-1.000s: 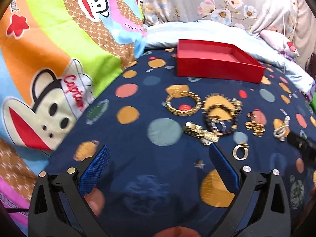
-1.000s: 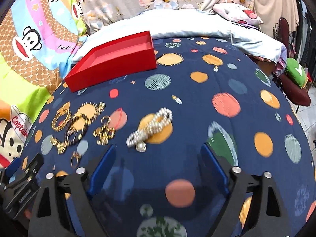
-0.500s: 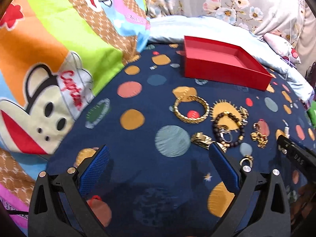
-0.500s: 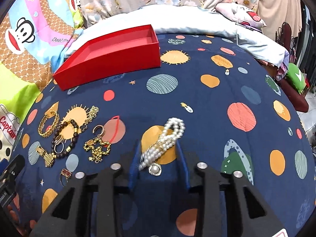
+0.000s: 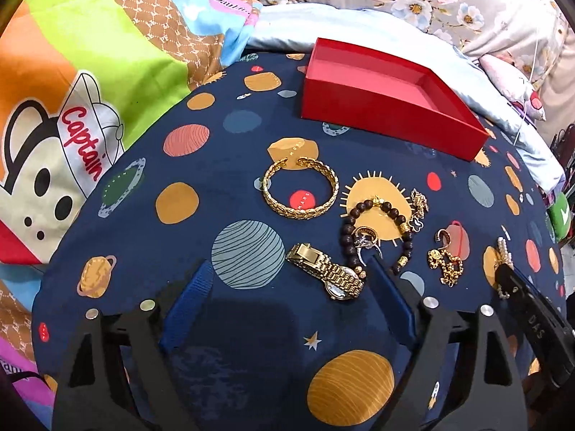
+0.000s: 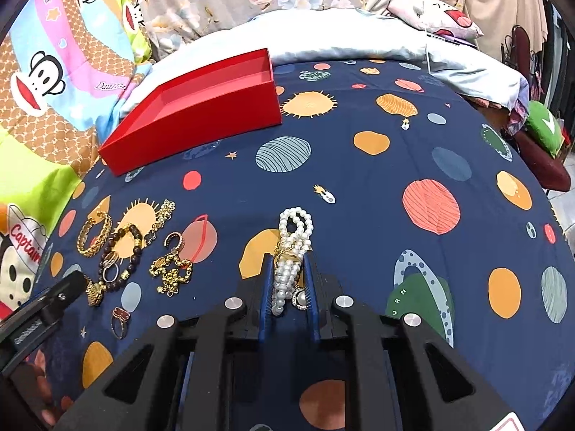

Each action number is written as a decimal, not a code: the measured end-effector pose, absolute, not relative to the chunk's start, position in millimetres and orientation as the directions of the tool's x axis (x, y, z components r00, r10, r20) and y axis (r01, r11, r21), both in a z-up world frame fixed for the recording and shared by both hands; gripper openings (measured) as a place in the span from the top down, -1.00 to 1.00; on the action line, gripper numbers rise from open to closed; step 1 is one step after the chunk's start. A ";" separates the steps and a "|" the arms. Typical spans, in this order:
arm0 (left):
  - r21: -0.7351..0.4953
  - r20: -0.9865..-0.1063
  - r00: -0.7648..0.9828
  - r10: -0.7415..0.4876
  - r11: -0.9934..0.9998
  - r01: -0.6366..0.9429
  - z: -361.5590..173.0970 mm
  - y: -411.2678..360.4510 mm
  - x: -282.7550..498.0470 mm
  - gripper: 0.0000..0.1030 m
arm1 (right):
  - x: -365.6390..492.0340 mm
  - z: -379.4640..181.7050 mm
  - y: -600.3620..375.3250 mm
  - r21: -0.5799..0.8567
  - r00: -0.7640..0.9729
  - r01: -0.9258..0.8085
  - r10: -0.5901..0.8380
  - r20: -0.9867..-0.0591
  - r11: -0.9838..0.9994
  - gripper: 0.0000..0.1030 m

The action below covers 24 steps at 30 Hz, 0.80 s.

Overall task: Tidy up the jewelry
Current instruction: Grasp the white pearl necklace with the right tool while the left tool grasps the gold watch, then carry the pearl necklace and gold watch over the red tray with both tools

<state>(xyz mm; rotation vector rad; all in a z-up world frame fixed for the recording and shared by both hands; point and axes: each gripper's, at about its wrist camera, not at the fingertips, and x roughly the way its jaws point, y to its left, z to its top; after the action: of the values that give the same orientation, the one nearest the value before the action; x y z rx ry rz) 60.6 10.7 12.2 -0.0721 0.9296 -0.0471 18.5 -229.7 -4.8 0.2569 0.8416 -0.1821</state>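
While your right gripper (image 6: 287, 280) is closing on the white pearl bracelet (image 6: 293, 251), your left gripper (image 5: 291, 300) is narrowing around nothing, wide bedspread (image 6: 359, 186) lying bare ahead.

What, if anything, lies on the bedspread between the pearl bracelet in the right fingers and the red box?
Nothing visible does. The right gripper is closing, its fingers around the pearl bracelet. Only bare bedspread lies between it and the red box. The other jewelry, such as the gold chain, lies off to the left.

"Captain" runs in red across the cartoon monkey's cap (image 5: 90, 133) on the bright blanket (image 5: 118, 36). The red planet (image 5: 302, 199) printed on the navy sheet (image 5: 251, 323) reads "MARS", and the right gripper (image 5: 503, 280) shows "DAS".
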 end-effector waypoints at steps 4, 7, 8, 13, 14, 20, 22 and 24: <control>-0.081 -0.804 0.590 -0.070 0.997 0.009 10.0 9.5 62.7 -0.50 | 14.3 -3.4 -232.2 0.177 0.657 0.252 -0.034 -0.753 0.951 0.72; -0.090 -0.812 0.580 -0.074 0.996 0.000 6.7 9.3 64.1 -0.45 | 11.9 -3.8 -231.8 0.184 0.660 0.247 -0.027 -0.750 0.951 0.72; -0.090 -0.816 0.574 -0.068 0.996 -0.009 4.5 8.6 65.2 -0.40 | 11.4 -4.8 -231.9 0.188 0.662 0.247 -0.024 -0.749 0.951 0.72; -0.056 -0.811 0.585 -0.029 0.998 -0.029 1.0 3.2 69.0 -0.35 | 11.6 -6.1 -232.5 0.210 0.666 0.243 -0.005 -0.746 0.947 0.72; -0.051 -0.811 0.585 -0.026 0.998 -0.026 0.3 2.2 69.4 -0.34 | 12.0 -6.3 -233.0 0.212 0.666 0.242 -0.004 -0.746 0.947 0.72; 0.004 -0.810 0.586 -0.006 1.000 0.015 -2.0 6.2 61.6 -0.32 | 12.1 -6.5 -233.2 0.219 0.668 0.239 0.003 -0.744 0.946 0.72; 0.007 -0.812 0.583 -0.005 1.000 0.018 -2.0 12.7 58.3 -0.31 | 12.2 -6.3 -232.8 0.219 0.668 0.238 0.004 -0.744 0.946 0.72; 0.006 -0.811 0.586 -0.007 1.000 0.020 -1.8 19.9 54.5 -0.24 | 12.2 -6.3 -232.2 0.217 0.668 0.236 0.004 -0.744 0.947 0.72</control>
<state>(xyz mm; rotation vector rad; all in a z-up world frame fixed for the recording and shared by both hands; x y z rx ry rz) 54.5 19.9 -1.8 0.0150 0.9450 -0.0153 12.2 -232.2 -6.3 0.3080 0.8327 -0.1329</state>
